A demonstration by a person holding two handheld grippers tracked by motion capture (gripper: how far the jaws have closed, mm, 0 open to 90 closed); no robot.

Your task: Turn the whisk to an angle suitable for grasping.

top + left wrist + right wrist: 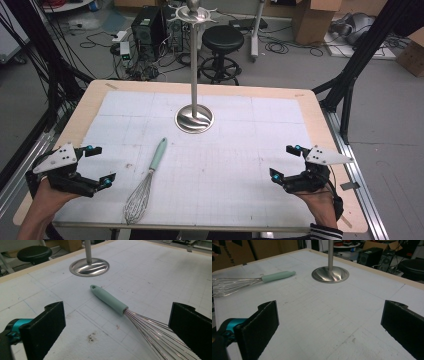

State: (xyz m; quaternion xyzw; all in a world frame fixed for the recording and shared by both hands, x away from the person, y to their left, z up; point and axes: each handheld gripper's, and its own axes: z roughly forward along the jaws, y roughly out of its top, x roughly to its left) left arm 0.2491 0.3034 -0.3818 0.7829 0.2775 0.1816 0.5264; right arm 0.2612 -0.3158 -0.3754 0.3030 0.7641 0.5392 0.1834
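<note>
My left gripper [97, 165]: I hold it low over the near left corner of the table, jaws spread wide with nothing between them. In the left gripper view [115, 322] the two black jaws stand far apart at the bottom corners, and the whisk lies on the mat ahead of them.

My right gripper [285, 162]: I hold it over the near right part of the table, jaws just as wide and gripping nothing. In the right gripper view [329, 325] only bare mat lies between the jaws.

My hands: the left hand [47, 197] and the right hand [320, 200] come in from the near edge, each behind its gripper.

Whisk [145, 185]: it lies flat on the mat, just right of my left gripper and touching neither jaw. Its wire head points toward the near edge, and its pale green handle [108, 300] runs away toward the stand. It is well apart from my right gripper.

Stand [194, 119]: a metal pole rises upright from a round shiny base at the middle of the far half of the mat, beyond the tip of the handle and clear of it.

Mat [240, 165]: a white gridded sheet covers most of the wooden table [320, 120].
</note>
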